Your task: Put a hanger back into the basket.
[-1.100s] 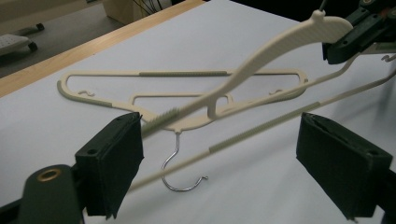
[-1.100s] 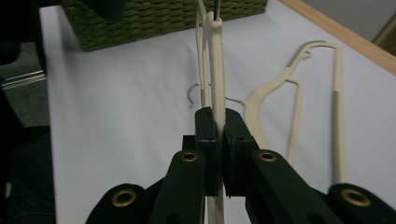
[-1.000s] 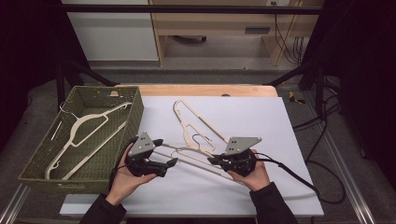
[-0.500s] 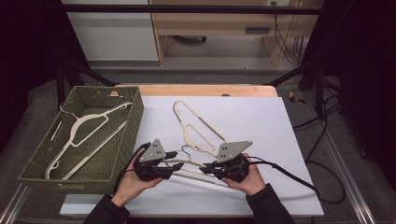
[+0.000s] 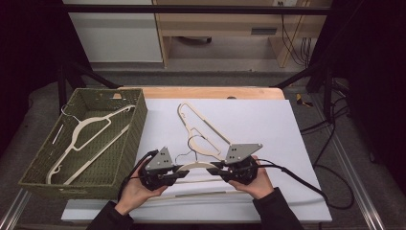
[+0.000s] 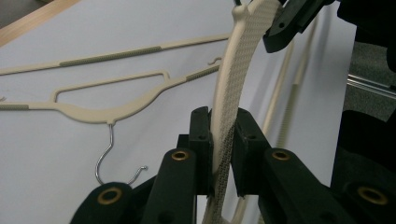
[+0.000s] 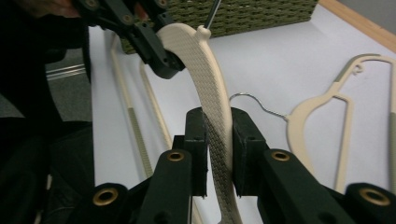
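Lifting, by the look of it: in the high view, gripping a cream plastic coat hanger (image 5: 196,166) at the near edge of the white table sheet (image 5: 287,143), left gripper (image 5: 179,175) on one end of its curved shoulder and right gripper (image 5: 218,170) on the other. Lying just behind, a second cream hanger (image 5: 201,129) flat on the sheet. Standing to the left, an olive woven basket (image 5: 129,139) with a third hanger (image 5: 88,129) inside.

Looking along the left gripper (image 6: 222,126) in its own view: jaws just closed in and now clamped on the textured band of the coat hanger (image 6: 233,70), pads pressed to both faces. Farther up the same band, the right gripper (image 6: 289,23) pinching it. Resting beyond on the sheet, the second cream hanger (image 6: 107,112) with its wire hook.

Turning to the right gripper view: right gripper (image 7: 218,126) just eased open a little, yet holding the coat hanger (image 7: 201,60) between both pads, with the left gripper (image 7: 149,42) biting the far end in front of the olive woven basket (image 7: 243,14).

Probably the carry comes next. Calls for raising both hands together, keeping the band level, swinging left over the basket rim, then releasing.
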Tool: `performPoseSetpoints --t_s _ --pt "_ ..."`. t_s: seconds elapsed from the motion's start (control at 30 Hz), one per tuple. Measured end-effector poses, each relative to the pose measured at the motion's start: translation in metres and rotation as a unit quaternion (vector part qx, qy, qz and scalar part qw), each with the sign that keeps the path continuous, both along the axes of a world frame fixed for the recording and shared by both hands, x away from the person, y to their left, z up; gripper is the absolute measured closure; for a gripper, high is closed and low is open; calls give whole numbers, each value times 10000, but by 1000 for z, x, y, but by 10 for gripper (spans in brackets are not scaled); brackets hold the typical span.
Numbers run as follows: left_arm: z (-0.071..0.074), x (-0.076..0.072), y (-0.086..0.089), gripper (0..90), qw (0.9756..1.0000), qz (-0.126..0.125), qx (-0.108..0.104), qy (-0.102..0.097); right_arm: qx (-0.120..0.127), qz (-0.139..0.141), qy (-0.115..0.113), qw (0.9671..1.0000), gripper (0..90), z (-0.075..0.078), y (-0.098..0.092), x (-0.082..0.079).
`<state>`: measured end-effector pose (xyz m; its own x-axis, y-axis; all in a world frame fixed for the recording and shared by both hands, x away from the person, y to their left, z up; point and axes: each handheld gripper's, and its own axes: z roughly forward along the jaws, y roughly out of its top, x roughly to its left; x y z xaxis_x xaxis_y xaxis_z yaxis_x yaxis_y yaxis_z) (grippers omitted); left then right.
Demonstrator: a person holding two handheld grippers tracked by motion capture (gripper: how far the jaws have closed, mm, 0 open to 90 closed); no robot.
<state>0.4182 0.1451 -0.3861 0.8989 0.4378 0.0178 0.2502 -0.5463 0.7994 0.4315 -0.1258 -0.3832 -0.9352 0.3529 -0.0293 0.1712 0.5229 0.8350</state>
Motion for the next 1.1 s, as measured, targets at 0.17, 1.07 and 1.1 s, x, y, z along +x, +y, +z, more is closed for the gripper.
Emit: performPoseSetpoints --t_s 0.17,1.07,1.1 --pt "0 -3 -4 837 9997 -91 -97 200 -56 -253 -264 9993 696 -2 1 0" --pt "33 -10 25 863 9955 730 -592 -83 1227 -1778 -396 9756 176 13 -55 4" --pt "36 -10 27 863 9951 762 -624 -63 1258 -1838 -385 9741 170 12 -58 4"
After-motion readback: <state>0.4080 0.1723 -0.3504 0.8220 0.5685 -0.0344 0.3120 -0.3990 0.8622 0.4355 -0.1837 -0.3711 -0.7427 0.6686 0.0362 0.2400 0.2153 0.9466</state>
